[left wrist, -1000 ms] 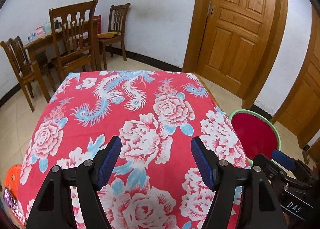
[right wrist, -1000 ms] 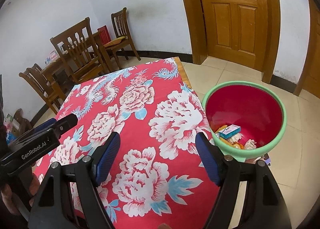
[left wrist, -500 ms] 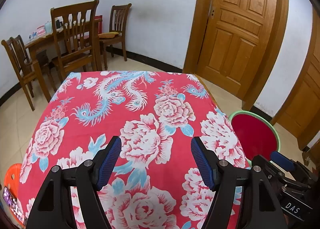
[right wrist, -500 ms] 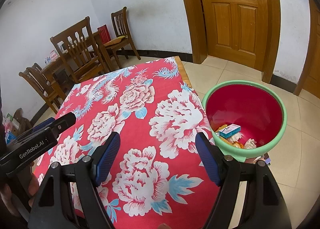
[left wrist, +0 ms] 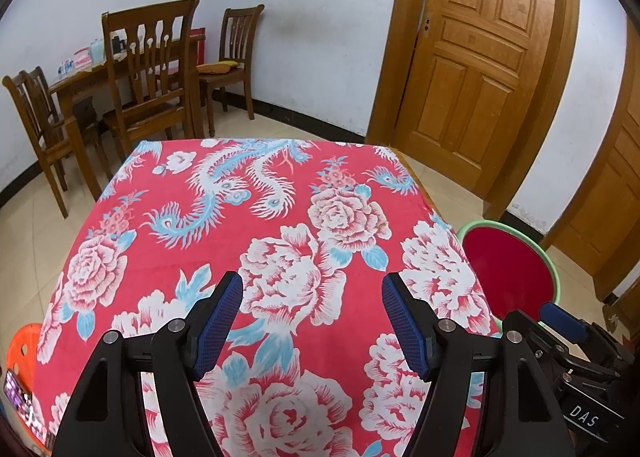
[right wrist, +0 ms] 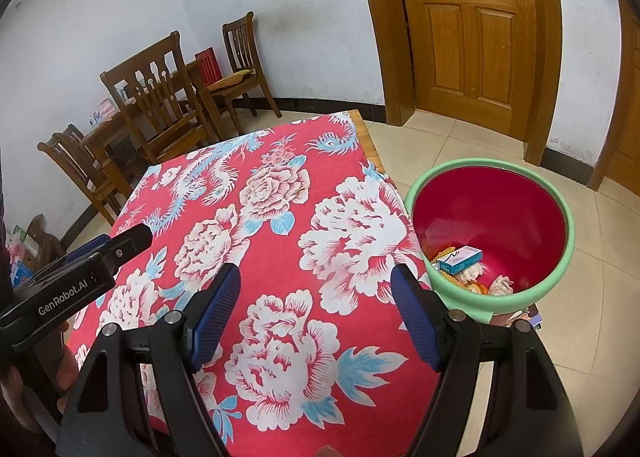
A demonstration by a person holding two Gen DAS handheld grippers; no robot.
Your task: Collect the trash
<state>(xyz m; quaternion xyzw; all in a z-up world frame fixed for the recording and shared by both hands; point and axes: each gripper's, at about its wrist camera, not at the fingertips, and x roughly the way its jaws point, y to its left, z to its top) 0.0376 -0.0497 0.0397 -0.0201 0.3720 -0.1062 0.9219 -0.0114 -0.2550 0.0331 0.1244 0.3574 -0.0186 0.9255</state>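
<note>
A green-rimmed bin (right wrist: 560,225) with a red inside stands on the floor at the table's right edge; the same bin (left wrist: 512,269) shows in the left wrist view. In it lie a small blue and white box (right wrist: 460,259), crumpled paper and orange scraps. My left gripper (left wrist: 311,289) hovers open over the red floral tablecloth (left wrist: 240,217), nothing between its blue pads. My right gripper (right wrist: 316,279) is also open and empty above the cloth (right wrist: 280,217), left of the bin. I see no loose trash on the cloth.
A wooden dining table (left wrist: 80,81) with several chairs stands at the back left. A wooden door (left wrist: 488,57) is behind the table on the right. An orange stool (left wrist: 20,345) sits low at the left. Tiled floor surrounds the table.
</note>
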